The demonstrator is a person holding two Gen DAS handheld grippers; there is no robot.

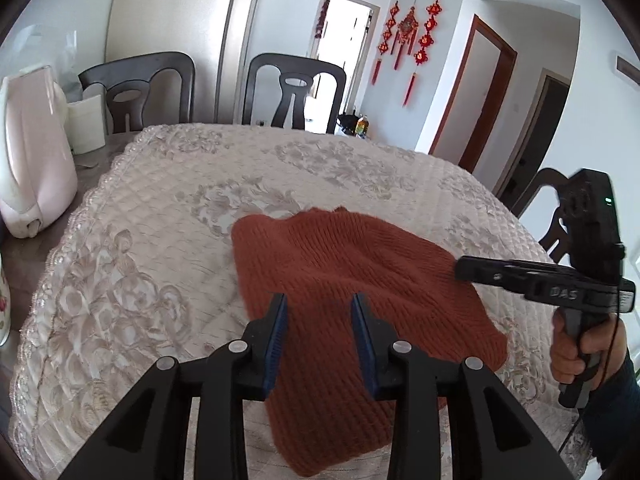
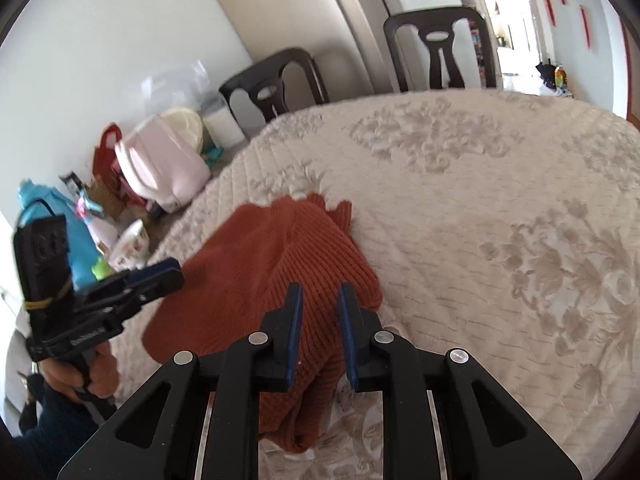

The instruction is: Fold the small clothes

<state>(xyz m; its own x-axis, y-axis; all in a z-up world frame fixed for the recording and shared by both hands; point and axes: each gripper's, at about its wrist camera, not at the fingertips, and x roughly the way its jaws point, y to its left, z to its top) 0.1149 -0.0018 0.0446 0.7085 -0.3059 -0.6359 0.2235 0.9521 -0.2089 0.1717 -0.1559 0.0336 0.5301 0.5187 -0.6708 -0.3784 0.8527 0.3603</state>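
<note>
We hold our left claw (image 1: 319,300) above the rust knit garment (image 1: 340,280) on the quilted counter (image 1: 160,220), fingers apart; our right claw (image 2: 319,292), also apart, hovers over the garment's right side.

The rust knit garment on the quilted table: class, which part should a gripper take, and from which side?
Probably the loose corner of the rust knit garment nearest the right gripper, approached low from the near edge: it lies flat, so only edges offer pinchable thickness.
</note>
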